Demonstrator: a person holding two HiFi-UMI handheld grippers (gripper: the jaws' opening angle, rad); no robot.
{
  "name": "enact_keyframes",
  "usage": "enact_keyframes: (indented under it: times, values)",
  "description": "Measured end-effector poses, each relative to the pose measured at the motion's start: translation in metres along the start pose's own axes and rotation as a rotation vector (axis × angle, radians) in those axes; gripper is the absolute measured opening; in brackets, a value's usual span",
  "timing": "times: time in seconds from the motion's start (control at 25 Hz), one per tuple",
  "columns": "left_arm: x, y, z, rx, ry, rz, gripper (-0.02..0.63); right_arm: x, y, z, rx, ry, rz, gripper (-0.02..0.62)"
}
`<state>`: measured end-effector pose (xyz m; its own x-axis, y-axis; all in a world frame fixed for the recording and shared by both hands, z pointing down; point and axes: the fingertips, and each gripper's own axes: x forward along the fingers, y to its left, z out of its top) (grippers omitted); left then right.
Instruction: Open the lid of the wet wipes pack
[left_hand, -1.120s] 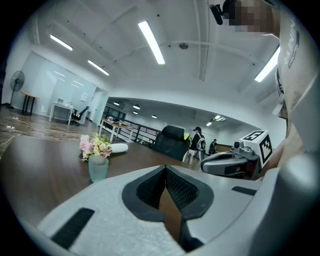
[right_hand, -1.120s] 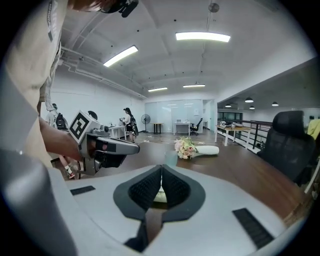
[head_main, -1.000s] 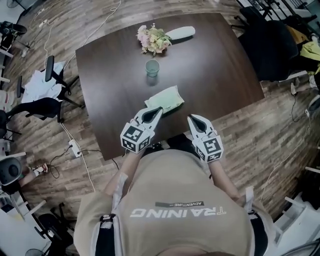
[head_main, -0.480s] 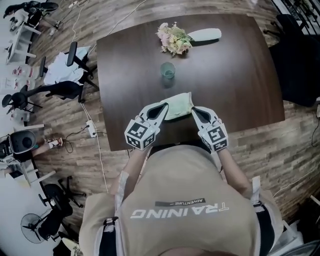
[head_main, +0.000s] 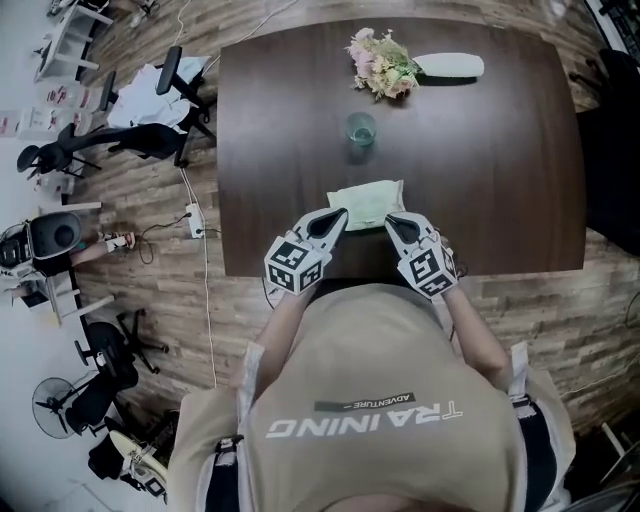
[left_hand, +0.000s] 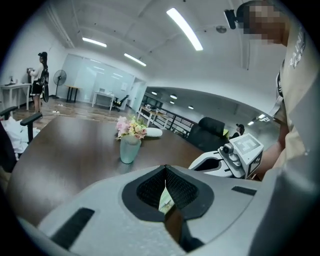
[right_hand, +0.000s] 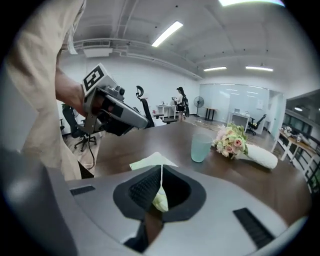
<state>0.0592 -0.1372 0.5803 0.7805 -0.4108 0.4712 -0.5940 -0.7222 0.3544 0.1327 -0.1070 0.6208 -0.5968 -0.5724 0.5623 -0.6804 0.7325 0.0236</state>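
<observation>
Two risks stand out, and both come from how the grippers sit now.

On the left, the left gripper (head_main: 338, 216) hovers over the near edge of the table (head_main: 280, 120), its tip just beside the pack's near left corner. Its jaws are pressed together at the tips and grip nothing; only a sliver of pale green shows past them. If it meets the pack (head_main: 368, 203) closed like this, it would likely push the soft pack rather than pin it.

In the middle, the pack lies flat near the table's near edge, between the two gripper tips. The lid cannot be made out in any view, so a jaw may land on plain film instead of the flap. The dark top looks smooth, so an unpinned pack would probably slide. The cup (head_main: 360, 130) stands a little beyond it, and a forward shove could send the pack into it. A pull toward the person could drag the pack off the edge.

On the right, the right gripper (head_main: 392, 218) sits just beside the pack's near right corner, jaws likewise closed and empty. It must open before it can catch the lid; otherwise it would only skid across the top.
</observation>
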Motion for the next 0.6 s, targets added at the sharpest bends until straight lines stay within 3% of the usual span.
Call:
enact_keyframes:
  times: [0.24,0.44,0.6]
  values:
    - [0.006,0.019,-0.032,-0.008,0.074,-0.006,0.009,0.013,0.014,-0.002,-0.119,0.059,-0.007,0.015]
    - [0.022,0.031,-0.059,0.136,0.167,-0.028,0.009,0.026,0.016,-0.001,-0.186,0.111,0.013,0.015]
    - [0.034,0.035,-0.075,0.109,0.186,-0.063,0.009,0.037,0.017,-0.012,-0.250,0.186,0.033,0.015]
